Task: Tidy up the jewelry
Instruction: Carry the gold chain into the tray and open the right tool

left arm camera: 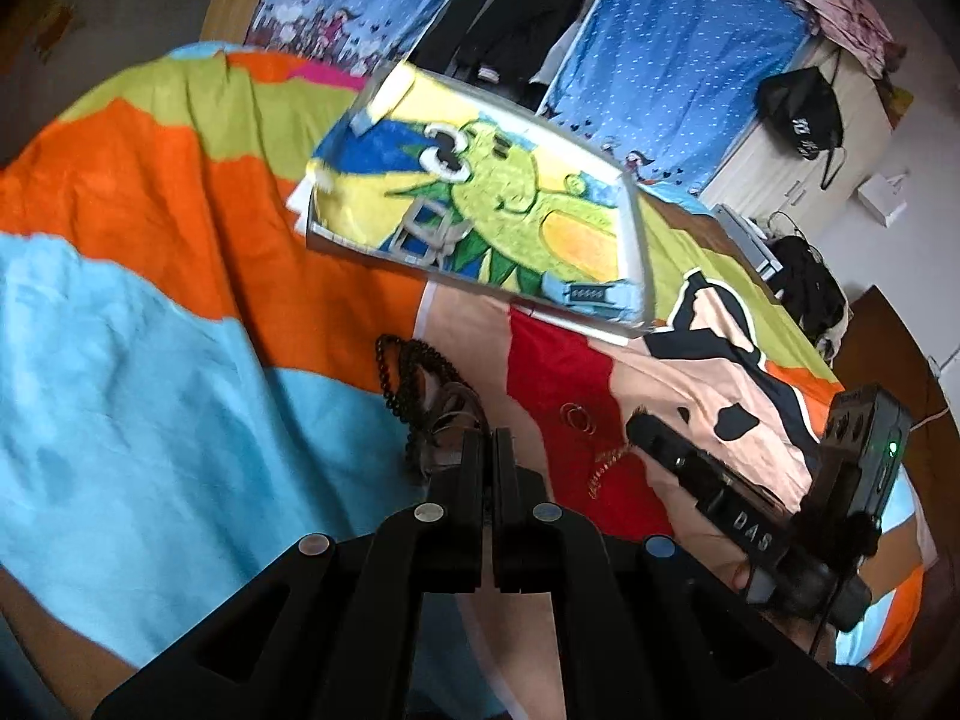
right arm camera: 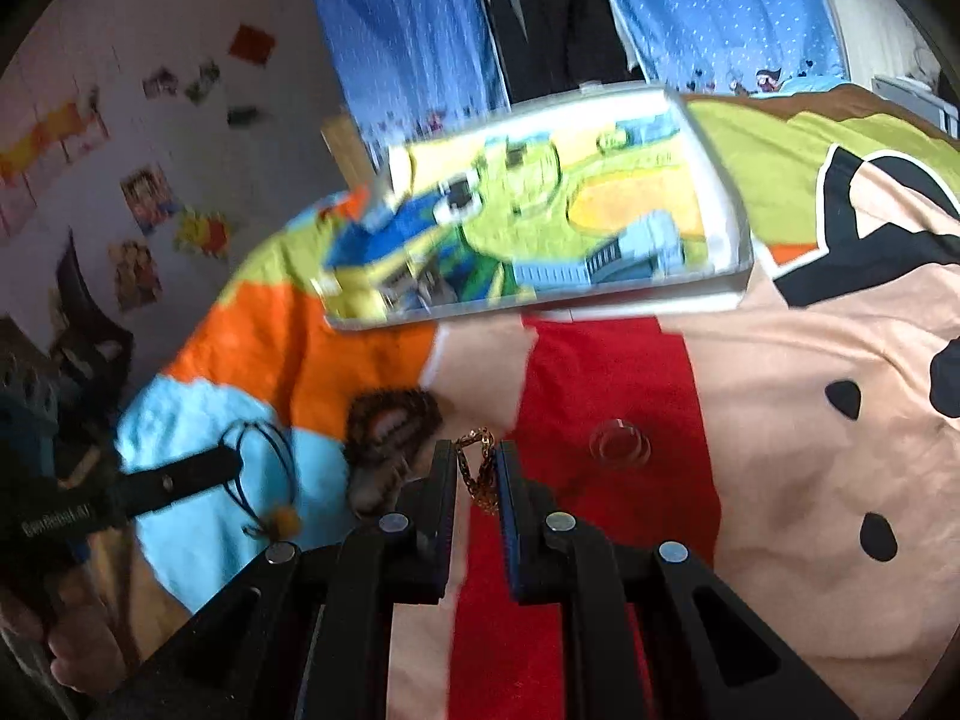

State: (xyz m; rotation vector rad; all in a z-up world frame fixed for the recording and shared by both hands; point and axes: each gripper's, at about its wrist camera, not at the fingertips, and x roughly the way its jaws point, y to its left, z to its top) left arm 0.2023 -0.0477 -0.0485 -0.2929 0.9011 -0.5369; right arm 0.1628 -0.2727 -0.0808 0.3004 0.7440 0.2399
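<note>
A clear compartment box [left arm camera: 480,204] with a cartoon picture lies on the bed, also in the right wrist view [right arm camera: 540,222]. My left gripper [left arm camera: 487,438] is shut on a thin dark cord bracelet [right arm camera: 264,468] with a small orange bead, beside a dark bead bracelet pile [left arm camera: 420,384]. My right gripper [right arm camera: 477,456] is partly open around a gold chain [right arm camera: 477,468] on the red patch; the chain also shows in the left wrist view [left arm camera: 606,462]. Thin rings [right arm camera: 618,444] lie to its right.
A colourful bedspread [left arm camera: 150,330] covers the bed. Blue curtains [left arm camera: 660,60] hang behind. A white cabinet [left arm camera: 810,150] with a black bag stands at the far right. Posters hang on the wall [right arm camera: 150,120].
</note>
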